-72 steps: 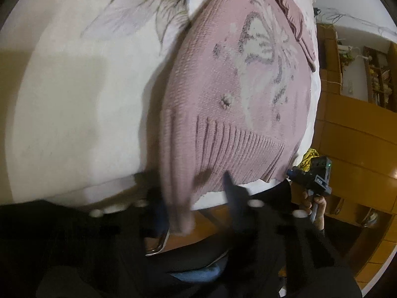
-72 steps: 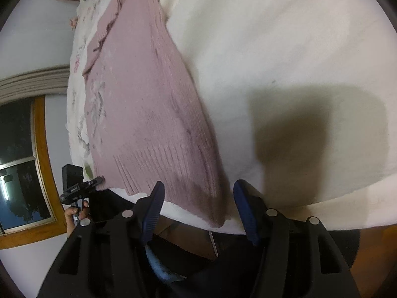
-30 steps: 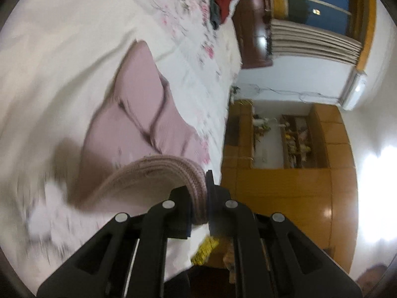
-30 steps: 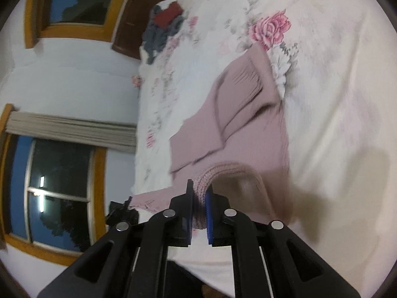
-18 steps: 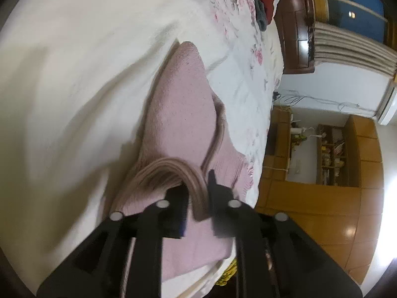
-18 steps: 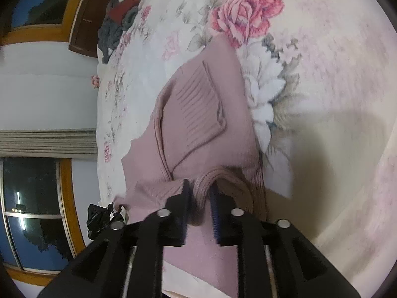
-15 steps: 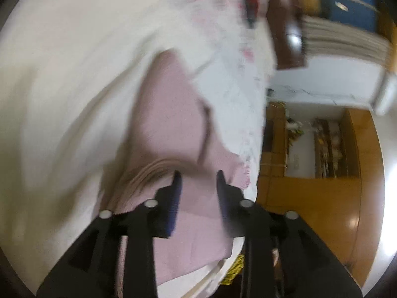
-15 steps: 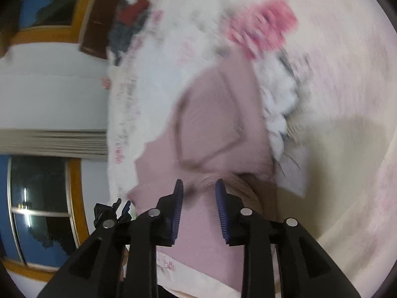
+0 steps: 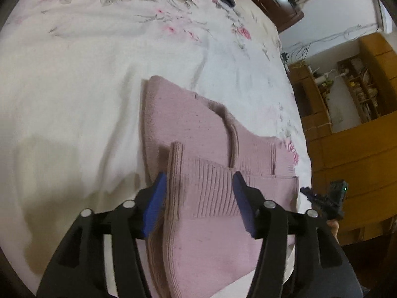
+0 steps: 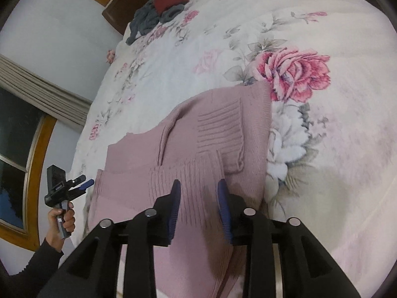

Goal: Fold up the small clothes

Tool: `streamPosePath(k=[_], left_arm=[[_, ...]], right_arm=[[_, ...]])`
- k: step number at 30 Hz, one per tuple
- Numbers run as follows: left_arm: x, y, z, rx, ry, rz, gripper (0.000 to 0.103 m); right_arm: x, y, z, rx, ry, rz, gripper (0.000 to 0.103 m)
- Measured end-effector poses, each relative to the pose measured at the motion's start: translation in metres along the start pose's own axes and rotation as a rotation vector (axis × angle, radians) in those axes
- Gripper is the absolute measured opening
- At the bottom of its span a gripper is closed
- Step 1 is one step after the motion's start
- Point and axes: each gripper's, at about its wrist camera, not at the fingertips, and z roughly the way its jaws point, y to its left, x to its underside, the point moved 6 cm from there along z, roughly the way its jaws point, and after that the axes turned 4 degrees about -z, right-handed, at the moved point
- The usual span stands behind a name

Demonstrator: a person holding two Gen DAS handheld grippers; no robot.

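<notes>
Both claws now stand released — left gripper (image 9: 197, 193) and right gripper (image 10: 198, 202) let go of the ribbed hem they pinched a second ago. I see the pink knit sweater (image 9: 198, 134) lying folded on the floral bedsheet (image 9: 86, 62) — this fold looks complete.

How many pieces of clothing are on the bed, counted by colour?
Pink: 1, the pink sweater under both open grippers.
Grey: 1 heap, the grey clothes by the headboard; pieces inside cannot be separated.
Red: 1, the red garment on that heap.
Total: 3.
</notes>
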Motion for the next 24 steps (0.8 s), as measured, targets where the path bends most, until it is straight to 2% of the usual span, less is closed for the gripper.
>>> streamPosePath(k=[3,6,7,8,9,11,19,24], left_arm=[[0.002,0.001,0.012,-0.059,0.036,0.024,0.057],[0.005,-0.003,0.017,-0.074,0.042,0.053,0.053],[0.006,-0.003,0.018,-0.073,0.039,0.059,0.037],[0.007,-0.003,0.020,-0.071,0.048,0.056,0.007],[0.008,-0.001,0.021,-0.068,0.054,0.048,0.009],[0.009,0.000,0.018,-0.064,0.033,0.047,0.007],[0.020,-0.032,-0.025,0.070,-0.083,0.110,0.006],[0.011,-0.060,-0.058,0.148,-0.142,0.155,0.006]], right_arm=[[-0.002,-0.002,0.011,0.000,0.028,-0.003,0.037],[-0.002,-0.003,0.019,0.007,0.051,-0.022,0.037],[-0.001,-0.001,0.020,0.011,0.052,-0.033,0.037],[0.000,-0.001,0.020,0.024,0.053,-0.051,0.034],[0.001,0.000,0.020,0.032,0.051,-0.063,0.022],[0.003,0.003,0.017,0.051,0.039,-0.099,0.009],[0.015,0.017,-0.011,0.035,-0.057,-0.111,0.006],[0.004,0.029,-0.047,0.019,-0.155,-0.096,0.005]])
